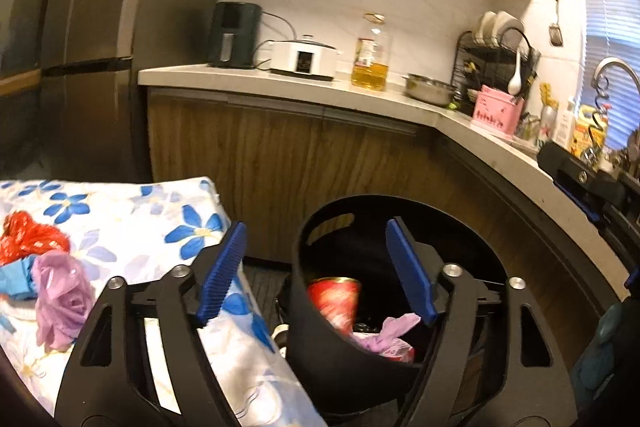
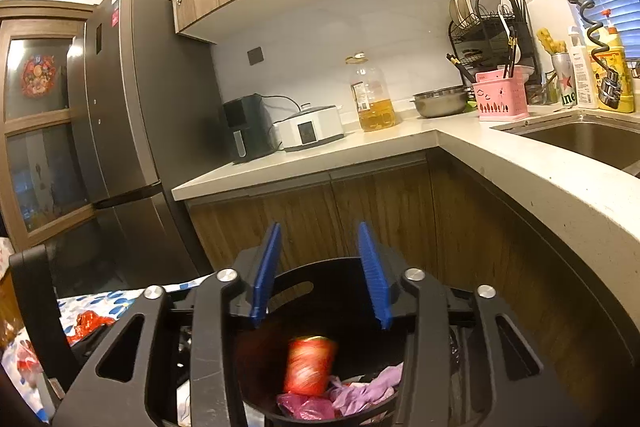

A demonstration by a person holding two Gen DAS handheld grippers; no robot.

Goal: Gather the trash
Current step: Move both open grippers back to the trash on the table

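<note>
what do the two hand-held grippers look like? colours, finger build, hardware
Both match: the left hand-held gripper and the right hand-held gripper have matte black plastic frames with triangular cut-outs, black linkage bars and round silver pivot bolts. Each carries two flat blue ribbed finger pads. No cables, markings, sleeves or hands are visible.

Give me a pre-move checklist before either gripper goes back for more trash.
1. Left gripper jaws open, nothing between: ok.
2. Right gripper jaws open, nothing between: ok.
3. Red can inside the black bin: ok, though blurred; whether it has settled, cannot tell.
4. Trash left on the floral cloth: not ok; purple bag and red wrapper remain.
5. Bin has room: ok.
</note>
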